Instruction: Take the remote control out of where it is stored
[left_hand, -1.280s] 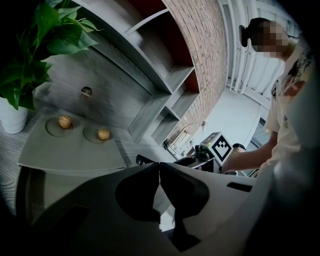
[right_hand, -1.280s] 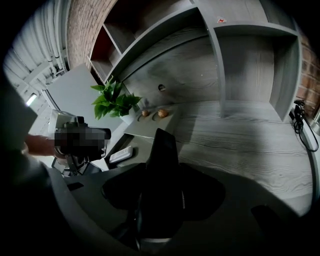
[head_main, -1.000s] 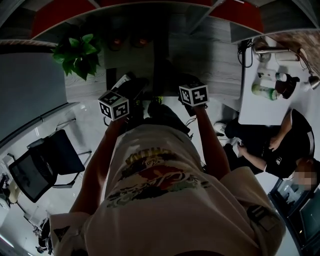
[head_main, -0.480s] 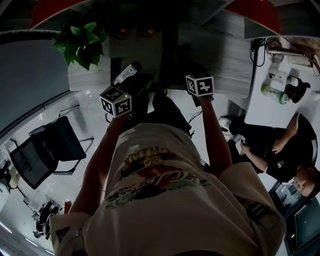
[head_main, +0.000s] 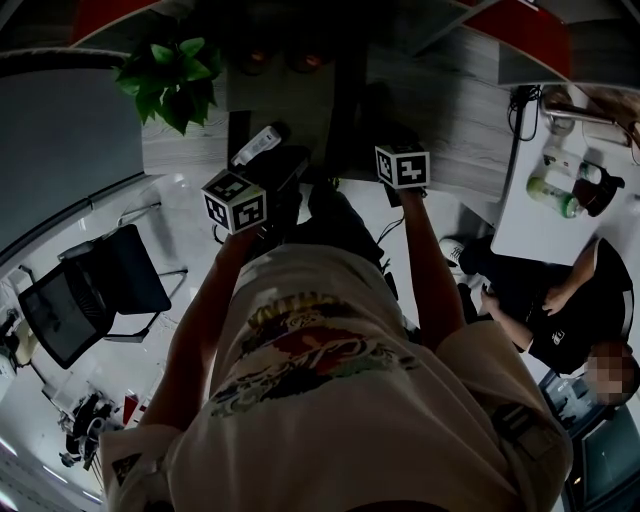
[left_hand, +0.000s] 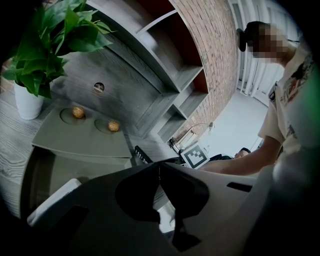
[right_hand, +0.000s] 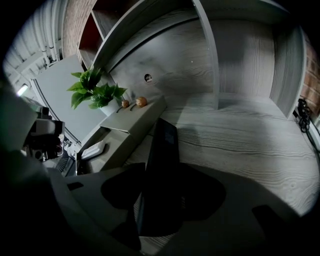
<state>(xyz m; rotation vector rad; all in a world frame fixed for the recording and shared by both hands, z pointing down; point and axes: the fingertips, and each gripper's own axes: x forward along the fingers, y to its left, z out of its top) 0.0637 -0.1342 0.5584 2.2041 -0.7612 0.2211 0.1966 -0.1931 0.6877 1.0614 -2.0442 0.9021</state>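
My right gripper is shut on a long black remote control, whose far end points out over the grey wooden shelf. The remote's buttoned end also shows in the left gripper view, beside the right gripper's marker cube. My left gripper is shut with nothing between its tips, and hangs over the open grey storage box. A white oblong object lies inside that box. In the head view both marker cubes, left and right, sit in front of the person's chest.
Two brown nuts rest in round dips on the box lid. A green plant in a white pot stands left of it. A black chair is at the left. A seated person is at a white table on the right.
The head view has shifted a little, so the shelf and plant sit lower-right in the picture. Both grippers keep about the same place relative to the shelf; the right still holds the remote.
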